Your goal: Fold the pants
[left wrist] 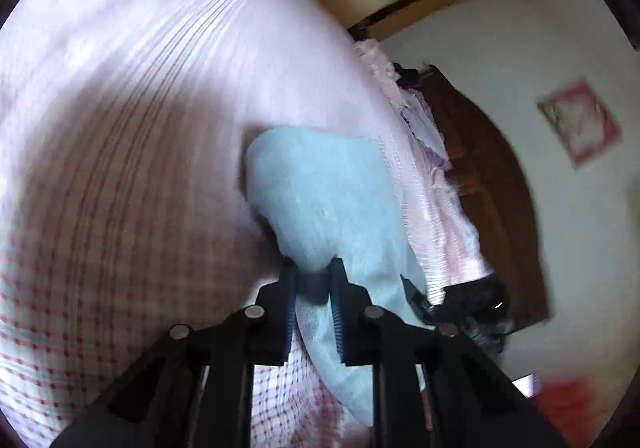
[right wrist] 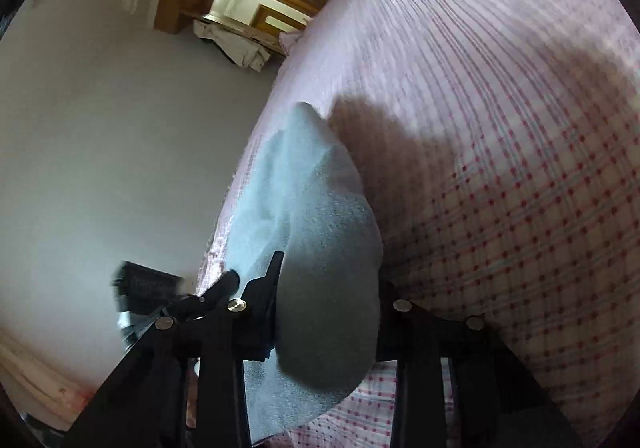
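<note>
Currently, item: pants (left wrist: 320, 199), pale blue, lifted off checked bed cover (left wrist: 120, 167), centre to 6 o'clock. Left claw (left wrist: 314, 272) pinched on fabric edge; right claw (right wrist: 326, 288) clamped on bunched cloth. Both grips spread garment for fold, I judge.

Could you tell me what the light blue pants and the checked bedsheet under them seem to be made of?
The light blue pants look like a soft knit, perhaps fleece or terry: matte, with a fuzzy, grainy nap and rounded folds. The checked bedsheet looks like thin woven cotton, matte, with fine ribbed lines and a printed red-dot grid. Neither fibre can be told for certain.
</note>
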A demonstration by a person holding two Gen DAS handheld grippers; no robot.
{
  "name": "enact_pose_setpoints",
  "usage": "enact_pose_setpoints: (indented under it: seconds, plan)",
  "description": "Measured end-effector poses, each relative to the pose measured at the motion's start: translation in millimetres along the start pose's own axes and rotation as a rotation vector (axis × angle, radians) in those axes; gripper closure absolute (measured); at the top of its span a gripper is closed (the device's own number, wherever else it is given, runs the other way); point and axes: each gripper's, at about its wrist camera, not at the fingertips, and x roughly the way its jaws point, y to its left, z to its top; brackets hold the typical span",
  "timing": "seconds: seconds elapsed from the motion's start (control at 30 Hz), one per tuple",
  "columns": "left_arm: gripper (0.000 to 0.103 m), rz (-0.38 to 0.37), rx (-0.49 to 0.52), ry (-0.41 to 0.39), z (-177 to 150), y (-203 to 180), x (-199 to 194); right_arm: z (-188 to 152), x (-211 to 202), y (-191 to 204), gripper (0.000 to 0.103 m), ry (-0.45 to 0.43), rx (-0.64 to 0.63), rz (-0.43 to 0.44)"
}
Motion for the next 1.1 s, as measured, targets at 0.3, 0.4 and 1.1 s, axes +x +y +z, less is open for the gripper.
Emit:
enact_pose_setpoints:
  seconds: [0.3,0.4,1.1]
  plan:
    - [0.088,0.173,0.312,-0.07,31.4,-61.2,18.4,8.4,-5.1,48.0,0.079,-0.138,-0.243,-0.052]
    - [0.088,0.22,0.36,-0.064,40.4,-67.5,33.5,19.8,-0.6,56.4,0.079,-0.166,-0.264,-0.093]
    - [0.047,0.496,0.414,-0.051,81.6,-55.4,90.4,55.5,39.2,57.4,0.032,-0.197,-0.279,-0.46]
